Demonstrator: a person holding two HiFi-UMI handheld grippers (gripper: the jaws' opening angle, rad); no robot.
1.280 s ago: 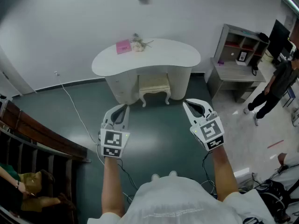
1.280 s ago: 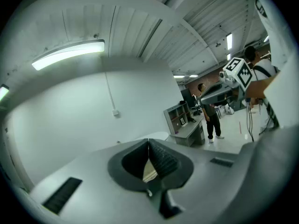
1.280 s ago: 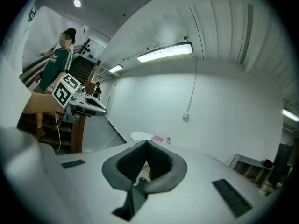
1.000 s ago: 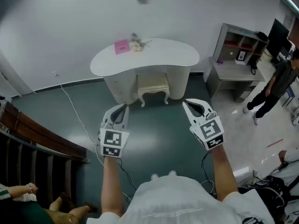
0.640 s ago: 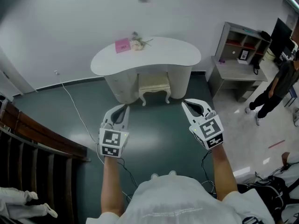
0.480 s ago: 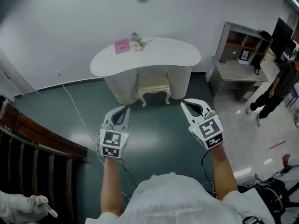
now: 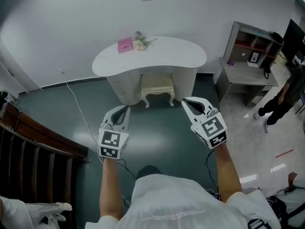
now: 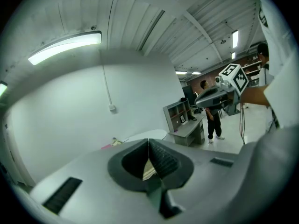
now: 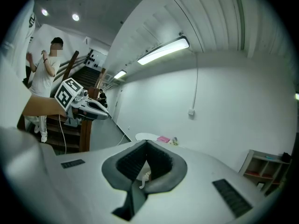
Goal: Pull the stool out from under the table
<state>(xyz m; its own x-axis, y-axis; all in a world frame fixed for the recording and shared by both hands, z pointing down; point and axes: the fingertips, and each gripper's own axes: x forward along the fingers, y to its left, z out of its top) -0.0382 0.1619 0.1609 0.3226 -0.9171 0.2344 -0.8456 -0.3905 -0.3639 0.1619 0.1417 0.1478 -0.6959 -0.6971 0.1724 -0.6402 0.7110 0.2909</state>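
A cream stool (image 7: 157, 88) with curved legs stands tucked under the white kidney-shaped table (image 7: 176, 56) against the far wall. My left gripper (image 7: 125, 111) hovers over the green floor, short of the stool and to its left, jaws shut and empty. My right gripper (image 7: 188, 103) hangs to the stool's right, a little nearer it, also shut with nothing held. In the left gripper view the closed jaws (image 8: 149, 144) point toward the table (image 8: 145, 135); the right gripper (image 8: 212, 96) shows beside. In the right gripper view the shut jaws (image 9: 145, 146) frame a sliver of the stool (image 9: 144, 177).
A pink booklet (image 7: 125, 46) and a small flower bunch (image 7: 140, 44) lie on the table. A grey shelf desk (image 7: 248, 66) stands at the right, a person (image 7: 281, 101) beside it. A wooden stair rail (image 7: 38, 137) runs along the left. A white cable (image 7: 78, 111) trails across the floor.
Both grippers have edged a little toward the stool, and the view has shifted slightly forward. The jaws stayed shut. A person at the lower left moved out, leaving a white sleeve.
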